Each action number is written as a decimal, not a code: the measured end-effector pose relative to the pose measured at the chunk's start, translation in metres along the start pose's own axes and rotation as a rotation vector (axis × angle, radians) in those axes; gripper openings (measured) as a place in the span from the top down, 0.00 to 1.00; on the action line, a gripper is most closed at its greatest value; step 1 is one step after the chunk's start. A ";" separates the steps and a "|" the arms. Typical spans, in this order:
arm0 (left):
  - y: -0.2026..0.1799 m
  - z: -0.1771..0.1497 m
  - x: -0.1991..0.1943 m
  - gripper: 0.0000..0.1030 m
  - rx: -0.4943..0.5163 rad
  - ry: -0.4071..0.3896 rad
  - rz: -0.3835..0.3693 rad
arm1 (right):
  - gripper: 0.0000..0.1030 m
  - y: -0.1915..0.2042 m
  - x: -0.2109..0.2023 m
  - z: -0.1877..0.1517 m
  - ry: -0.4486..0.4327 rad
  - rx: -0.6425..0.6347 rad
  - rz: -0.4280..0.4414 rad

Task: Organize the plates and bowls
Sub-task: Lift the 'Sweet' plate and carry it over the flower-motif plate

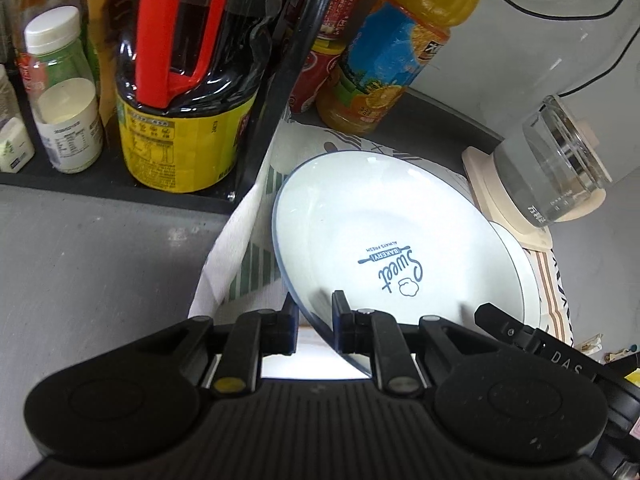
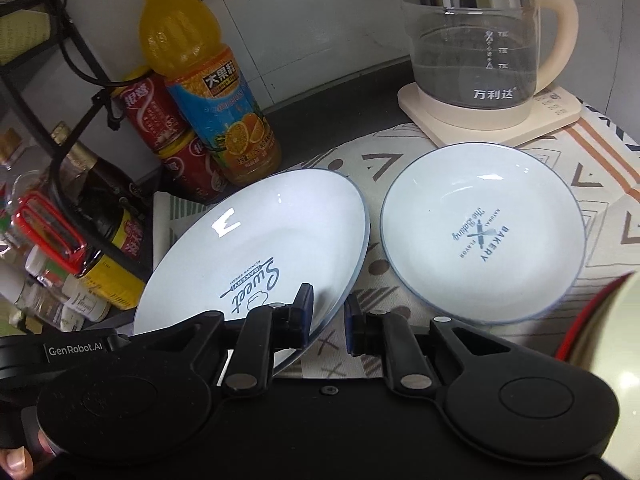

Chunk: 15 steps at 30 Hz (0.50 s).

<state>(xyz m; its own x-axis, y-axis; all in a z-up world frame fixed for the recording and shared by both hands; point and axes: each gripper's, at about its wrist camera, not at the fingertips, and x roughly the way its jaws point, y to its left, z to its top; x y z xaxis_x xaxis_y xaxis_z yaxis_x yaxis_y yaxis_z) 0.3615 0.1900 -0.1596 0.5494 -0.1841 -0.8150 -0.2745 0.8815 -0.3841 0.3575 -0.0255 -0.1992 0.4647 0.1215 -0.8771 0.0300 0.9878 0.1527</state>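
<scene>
A white plate with a blue rim and "Sweet Bakery" print (image 1: 384, 236) is lifted and tilted above the patterned cloth (image 2: 600, 168). My left gripper (image 1: 316, 312) is shut on its near rim. My right gripper (image 2: 328, 312) is shut on the same plate (image 2: 260, 240) at its right near rim. A second white plate with "Bakery" print (image 2: 480, 232) lies flat on the cloth to the right; only its edge shows in the left wrist view (image 1: 516, 248).
A glass kettle on a cream base (image 2: 476, 52) stands at the back right. An orange juice bottle (image 2: 208, 84) and red cans (image 2: 160, 120) stand at the back left. A black rack (image 1: 264, 92) holds a soy sauce jug (image 1: 184, 80) and small bottles.
</scene>
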 end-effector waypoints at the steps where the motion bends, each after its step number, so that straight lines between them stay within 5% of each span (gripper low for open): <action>1: 0.000 -0.003 -0.004 0.86 0.000 -0.003 0.001 | 0.85 0.000 -0.004 -0.002 -0.004 -0.002 0.001; 15: 0.000 -0.066 -0.061 0.85 -0.052 -0.044 0.042 | 0.84 -0.005 -0.060 -0.043 -0.034 -0.038 0.066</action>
<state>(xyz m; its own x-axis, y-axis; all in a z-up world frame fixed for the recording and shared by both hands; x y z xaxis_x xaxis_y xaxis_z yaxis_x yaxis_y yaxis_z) 0.2759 0.1725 -0.1389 0.5706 -0.1264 -0.8114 -0.3380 0.8643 -0.3724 0.2915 -0.0336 -0.1665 0.4944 0.1838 -0.8496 -0.0348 0.9808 0.1920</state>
